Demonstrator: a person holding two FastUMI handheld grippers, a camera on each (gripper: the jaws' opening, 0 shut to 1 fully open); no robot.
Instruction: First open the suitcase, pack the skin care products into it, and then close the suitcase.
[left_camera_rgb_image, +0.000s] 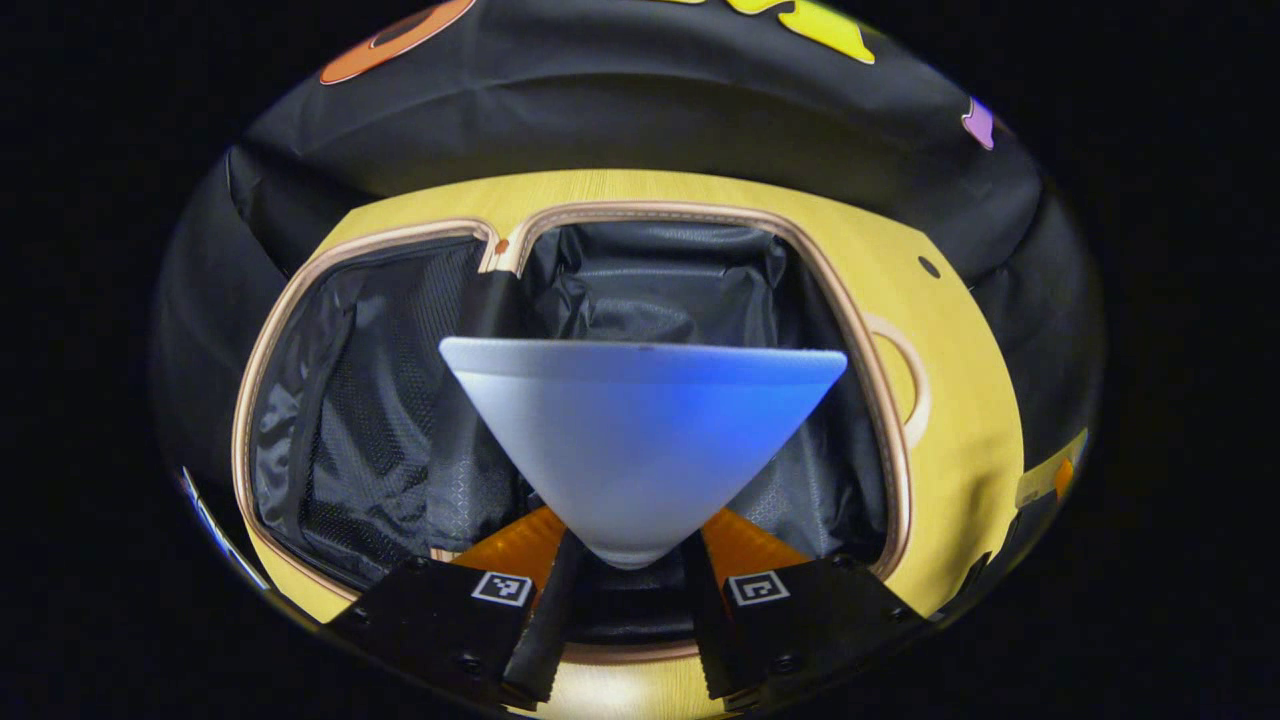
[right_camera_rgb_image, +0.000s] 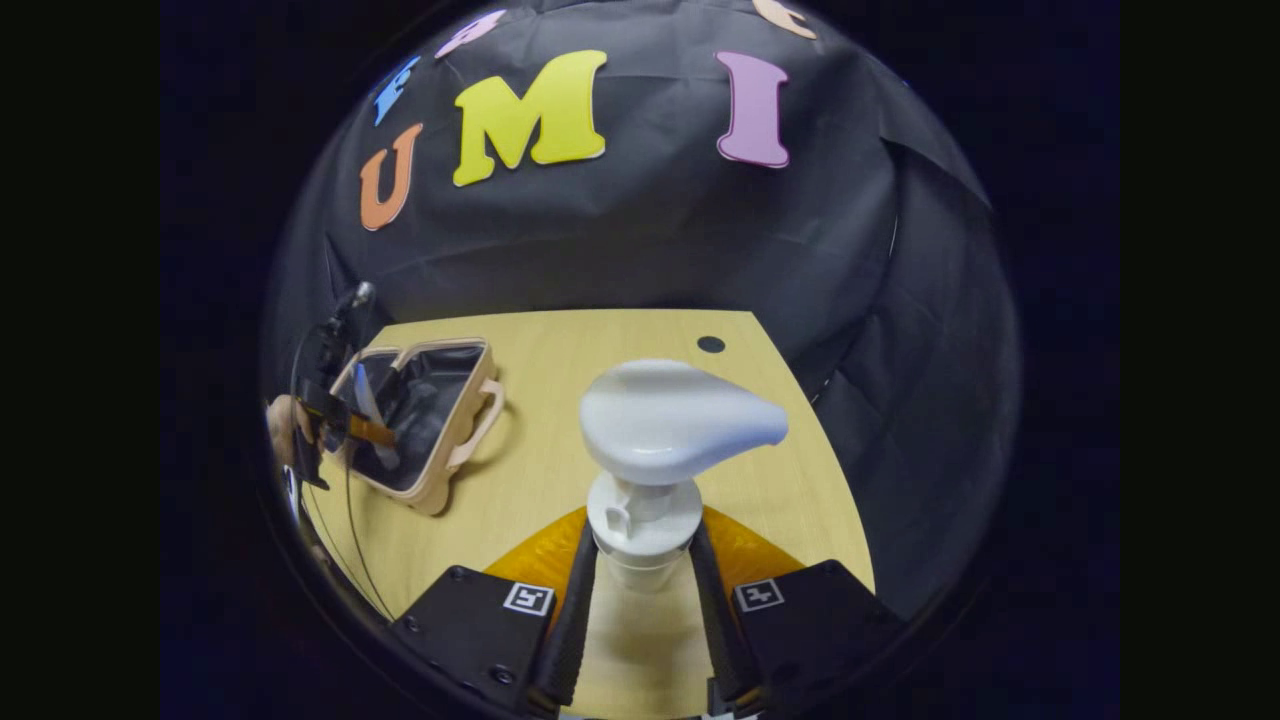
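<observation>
In the left gripper view, the left tool (left_camera_rgb_image: 622, 590) is clamped on the narrow end of a pale blue squeeze tube (left_camera_rgb_image: 640, 440), both fingers pressing its sides, the flat crimped end pointing away from the camera. Just beyond and beneath the tube lies the open suitcase (left_camera_rgb_image: 880, 400): its tan rim frames a mesh-lined half to one side and a black fabric-lined compartment (left_camera_rgb_image: 660, 280) straight ahead. The tube hangs over that compartment; whether it touches the lining cannot be told.

In the right gripper view, the right tool (right_camera_rgb_image: 640, 590) is clamped on the neck of a white pump bottle (right_camera_rgb_image: 670, 430), fingers pressing just under the collar, the pump head pointing off to the side. It is held above the yellow wooden bench (right_camera_rgb_image: 620, 350), well apart from the suitcase (right_camera_rgb_image: 470, 420), which sits farther off near the bench's edge with the left tool (right_camera_rgb_image: 350, 425) and a hand (right_camera_rgb_image: 285, 425) over it.

The lid is already open, so the packing step is in hand. The next move likely calls for lowering the tube into the lined compartment and releasing it, then clearing the left tool away so that the pump bottle can be carried across the bench and laid in beside it. Closing is not yet due.
</observation>
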